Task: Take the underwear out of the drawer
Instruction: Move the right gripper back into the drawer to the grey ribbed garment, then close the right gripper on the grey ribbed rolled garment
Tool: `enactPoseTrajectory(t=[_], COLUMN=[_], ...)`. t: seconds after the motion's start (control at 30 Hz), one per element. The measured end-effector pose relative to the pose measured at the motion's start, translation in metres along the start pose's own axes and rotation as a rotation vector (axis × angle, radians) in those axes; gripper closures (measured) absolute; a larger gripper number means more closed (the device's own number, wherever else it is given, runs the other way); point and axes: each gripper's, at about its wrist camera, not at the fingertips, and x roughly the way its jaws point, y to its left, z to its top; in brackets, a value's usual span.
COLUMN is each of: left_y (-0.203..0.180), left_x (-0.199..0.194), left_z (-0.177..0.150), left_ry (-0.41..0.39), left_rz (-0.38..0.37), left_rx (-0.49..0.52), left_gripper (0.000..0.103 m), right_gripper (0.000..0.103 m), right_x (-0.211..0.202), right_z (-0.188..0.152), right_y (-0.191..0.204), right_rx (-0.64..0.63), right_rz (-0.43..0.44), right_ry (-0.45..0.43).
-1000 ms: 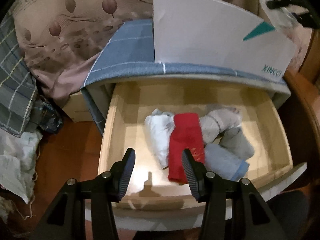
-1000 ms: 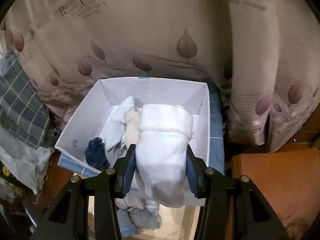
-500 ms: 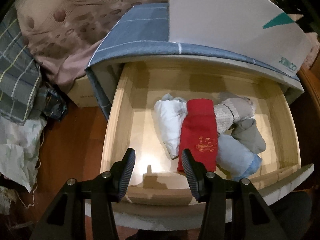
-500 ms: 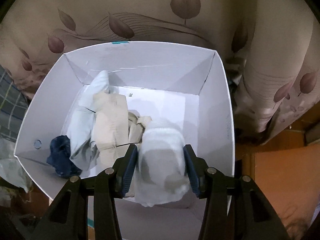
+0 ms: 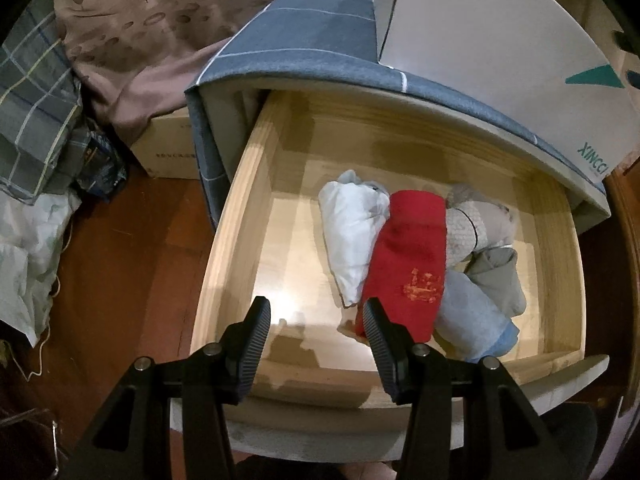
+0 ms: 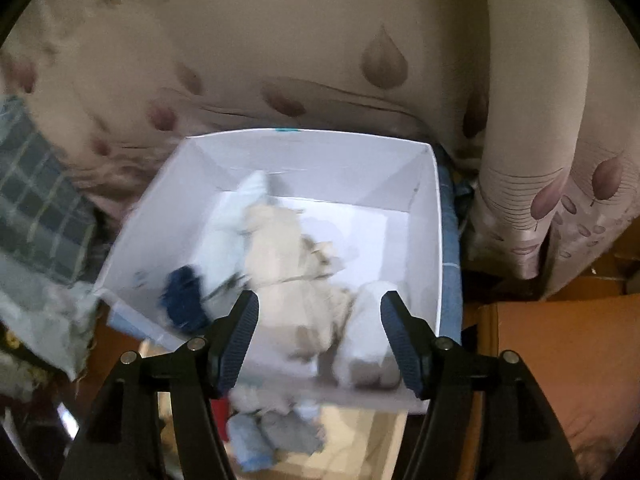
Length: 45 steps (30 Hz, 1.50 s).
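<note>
Above the box [image 6: 430, 216] rim — right gripper [image 6: 319, 312] jaws apart.

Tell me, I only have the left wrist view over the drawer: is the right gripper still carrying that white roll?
Observer: No. The right gripper is open and empty; the white roll lies in the white box, at its near right corner.
Operator: What else is in that box?
Observer: A cream bundle, a pale blue piece and a dark navy item on its left side.
Operator: Is the right gripper touching the roll?
Observer: The picture is blurred, but its fingers appear above the box, apart from the roll.
</note>
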Motion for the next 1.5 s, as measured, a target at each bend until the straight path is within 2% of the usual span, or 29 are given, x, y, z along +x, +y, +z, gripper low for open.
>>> enactPoseTrajectory(t=[0.1, 0.23, 0.33, 0.43, 0.6, 0.8, 1.03, 1.13, 1.3, 1.5], left_y=[0.0, 0.0, 0.002, 0.005, 0.008, 0.009, 0.011, 0.011, 0.01, 0.008], left_x=[0.0, 0.0, 0.0, 0.0, 0.001, 0.002, 0.005, 0.006, 0.007, 0.009], left_z=[0.0, 0.0, 0.0, 0.0, 0.0, 0.001, 0.003, 0.003, 0.004, 0.004], left_ry=[-0.003, -0.005, -0.004, -0.005, 0.003, 0.011, 0.023, 0.026, 0.034, 0.035], left_rz=[-0.001, 0.001, 0.002, 0.002, -0.003, -0.009, -0.023, -0.023, -0.026, -0.022], left_rx=[0.001, 0.002, -0.005, -0.014, -0.024, -0.028, -0.044, -0.047, -0.048, -0.044], left_gripper=[0.054, 0.054, 0.054, 0.054, 0.054, 0.054, 0.054, 0.054, 0.054, 0.054], right_gripper=[0.042, 0.042, 0.043, 0.043, 0.046, 0.048, 0.048, 0.047, 0.047, 0.053], right_x=[-0.022, -0.025, -0.006, 0.03, 0.085, 0.135, 0.173, 0.182, 0.194, 0.191], right_z=[-0.024, -0.065, -0.102, -0.137, -0.168, -0.185, -0.187, -0.188, -0.192, -0.199], right_y=[0.012, 0.031, 0.038, 0.044, 0.048, 0.049, 0.051, 0.053, 0.048, 0.035], right_rx=[-0.054, -0.122, -0.15, -0.163, -0.161, -0.141, -0.132, -0.153, -0.133, -0.106], right_rz=[0.08, 0.121, 0.128, 0.114, 0.076, 0.053, 0.029, 0.005, 0.013, 0.0], right_ry=[0.009, 0.076, 0.162, 0.26, 0.365, 0.435, 0.468, 0.473, 0.522, 0.568])
